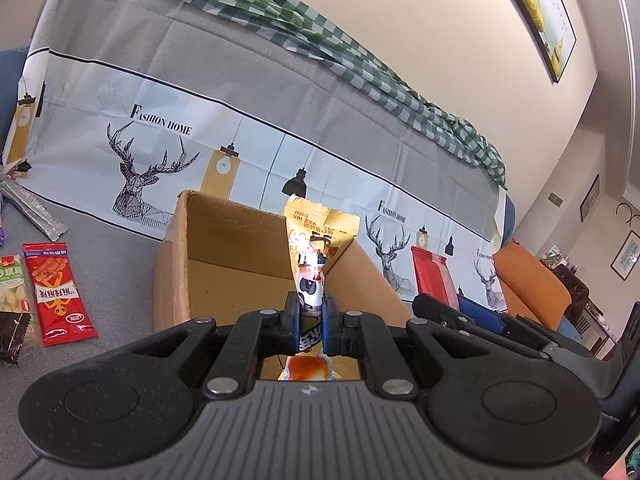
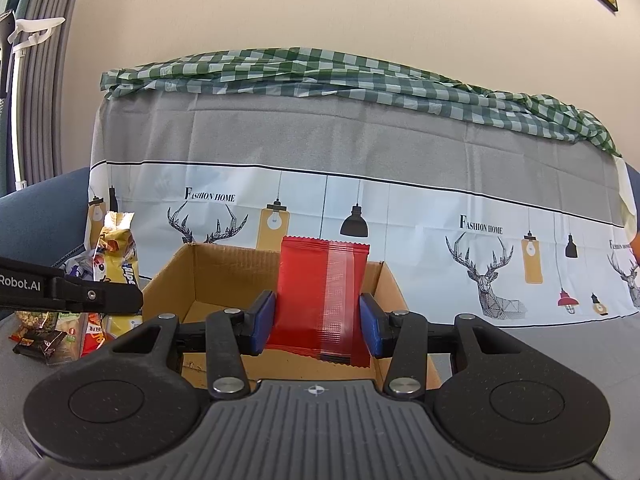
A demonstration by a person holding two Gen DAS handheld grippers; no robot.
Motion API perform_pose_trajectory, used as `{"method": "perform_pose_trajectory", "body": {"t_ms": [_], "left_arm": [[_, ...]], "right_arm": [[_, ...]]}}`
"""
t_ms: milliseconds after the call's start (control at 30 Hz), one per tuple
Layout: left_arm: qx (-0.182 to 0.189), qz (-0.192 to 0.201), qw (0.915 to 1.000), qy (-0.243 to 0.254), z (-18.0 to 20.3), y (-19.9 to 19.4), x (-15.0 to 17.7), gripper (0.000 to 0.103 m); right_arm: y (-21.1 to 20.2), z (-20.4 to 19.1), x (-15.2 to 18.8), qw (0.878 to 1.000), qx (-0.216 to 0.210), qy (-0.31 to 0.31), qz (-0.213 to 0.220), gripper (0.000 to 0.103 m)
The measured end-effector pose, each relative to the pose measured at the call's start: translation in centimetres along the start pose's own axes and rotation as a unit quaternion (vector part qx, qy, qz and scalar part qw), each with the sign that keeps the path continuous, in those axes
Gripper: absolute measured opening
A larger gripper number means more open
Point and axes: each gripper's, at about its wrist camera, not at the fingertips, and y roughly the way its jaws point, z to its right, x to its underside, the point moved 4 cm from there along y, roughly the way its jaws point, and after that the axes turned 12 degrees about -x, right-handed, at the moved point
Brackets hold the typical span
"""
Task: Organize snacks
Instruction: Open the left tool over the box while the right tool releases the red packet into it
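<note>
Your left gripper (image 1: 311,307) is clamped tight on a yellow snack packet (image 1: 316,248), held upright just over the cardboard box (image 1: 224,256). Your right gripper (image 2: 318,318) pinches a red packet (image 2: 316,300) above that box too. More loose snacks (image 1: 52,292) lie left of it.

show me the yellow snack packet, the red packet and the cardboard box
yellow snack packet (image 1: 316,236): left wrist view, its upper printed part.
red packet (image 2: 308,296): right wrist view, middle of its face.
cardboard box (image 2: 224,272): right wrist view, inner back wall.
</note>
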Motion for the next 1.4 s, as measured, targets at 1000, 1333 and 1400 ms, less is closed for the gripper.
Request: {"method": "perform_pose_trajectory", "body": {"t_ms": [1000,1333,1400], "left_arm": [[0.004,0.003,1.0000,0.000,0.31,-0.35,-0.11,0.010],[0.009,0.002,1.0000,-0.001,0.23,-0.37,-0.09,0.010],[0.016,-0.002,0.9999,-0.001,0.35,-0.31,-0.09,0.010]], "right_arm": [[0.02,-0.18,0.09,1.000,0.001,-0.001,-0.001,0.047],[0.02,-0.23,0.04,1.000,0.001,-0.002,-0.001,0.047],[0.02,-0.24,0.03,1.000,0.002,-0.002,-0.001,0.048]]}}
